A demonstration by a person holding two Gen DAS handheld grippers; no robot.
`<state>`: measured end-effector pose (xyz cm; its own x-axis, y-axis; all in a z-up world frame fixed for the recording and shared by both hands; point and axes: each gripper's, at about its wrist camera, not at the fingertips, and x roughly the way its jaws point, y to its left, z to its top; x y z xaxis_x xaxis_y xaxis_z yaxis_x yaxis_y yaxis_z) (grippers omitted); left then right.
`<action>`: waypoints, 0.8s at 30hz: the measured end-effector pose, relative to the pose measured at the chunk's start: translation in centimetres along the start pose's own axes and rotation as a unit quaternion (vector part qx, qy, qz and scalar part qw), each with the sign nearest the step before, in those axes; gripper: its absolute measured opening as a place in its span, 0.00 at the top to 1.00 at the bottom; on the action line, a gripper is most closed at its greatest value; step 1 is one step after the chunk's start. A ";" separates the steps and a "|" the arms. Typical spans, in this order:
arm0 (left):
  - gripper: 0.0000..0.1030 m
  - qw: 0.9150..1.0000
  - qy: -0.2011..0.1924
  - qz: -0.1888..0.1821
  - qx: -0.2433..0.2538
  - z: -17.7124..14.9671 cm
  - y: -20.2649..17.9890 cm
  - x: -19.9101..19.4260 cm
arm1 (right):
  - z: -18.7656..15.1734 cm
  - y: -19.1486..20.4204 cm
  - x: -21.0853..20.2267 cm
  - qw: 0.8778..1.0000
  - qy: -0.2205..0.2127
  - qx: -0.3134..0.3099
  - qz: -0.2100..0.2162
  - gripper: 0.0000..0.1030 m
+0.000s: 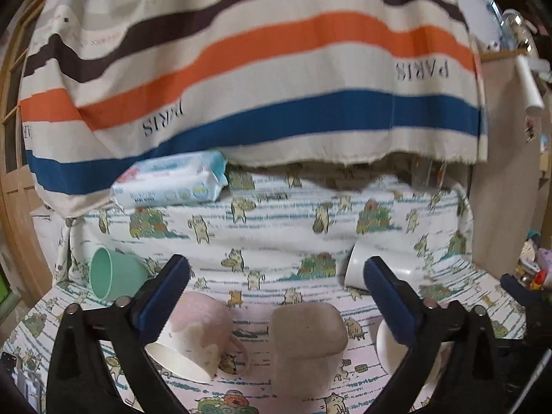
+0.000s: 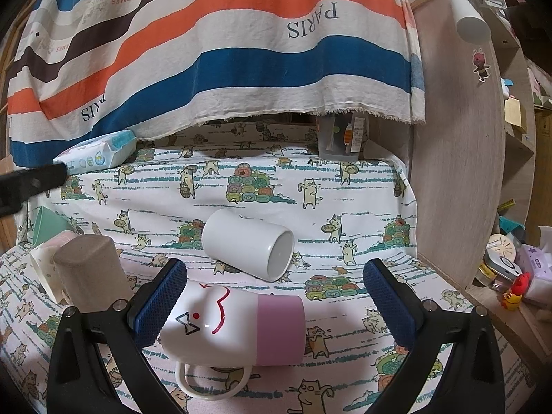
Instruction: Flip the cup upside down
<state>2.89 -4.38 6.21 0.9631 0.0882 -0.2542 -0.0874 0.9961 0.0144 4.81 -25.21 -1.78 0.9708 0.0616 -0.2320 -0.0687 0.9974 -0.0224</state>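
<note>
Several cups sit on the cat-print tablecloth (image 1: 276, 227). In the left wrist view a pink-and-white mug (image 1: 196, 334) lies on its side beside a taupe cup (image 1: 307, 338) standing upside down; a mint cup (image 1: 114, 272) and a plain white cup (image 1: 383, 269) also lie on their sides. My left gripper (image 1: 276, 307) is open above the taupe cup. In the right wrist view my right gripper (image 2: 276, 307) is open around a white mug with a pink band (image 2: 241, 327) lying on its side, handle toward me. The plain white cup (image 2: 248, 248) lies beyond it and the taupe cup (image 2: 89, 272) stands at left.
A striped cloth (image 2: 207, 51) hangs behind the table. A wet-wipes pack (image 1: 172, 183) lies at the back left and a clear container (image 2: 341, 138) at the back right. A wooden shelf unit (image 2: 459, 138) with small items stands on the right.
</note>
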 end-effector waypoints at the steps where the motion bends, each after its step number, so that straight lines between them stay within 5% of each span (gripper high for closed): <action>1: 0.01 1.000 -0.009 -0.003 0.002 -0.1 0.2 -0.5 | 0.0 0.1 0.0 1.000 0.000 0.000 0.001 0.00; 7: 0.01 0.999 -0.041 -0.012 0.024 -1.2 1.4 -2.6 | 0.0 0.2 -0.2 1.000 -0.001 -0.002 0.008 0.00; 24: 0.01 1.000 0.001 -0.008 0.017 -5.7 4.2 -1.2 | 0.1 1.2 -0.4 0.998 0.002 -0.020 0.067 0.00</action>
<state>-0.08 -0.37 1.03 0.9640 0.0726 -0.2556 -0.0634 0.9970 0.0441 4.32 -24.03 -1.63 0.9511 0.1948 -0.2397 -0.2079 0.9777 -0.0301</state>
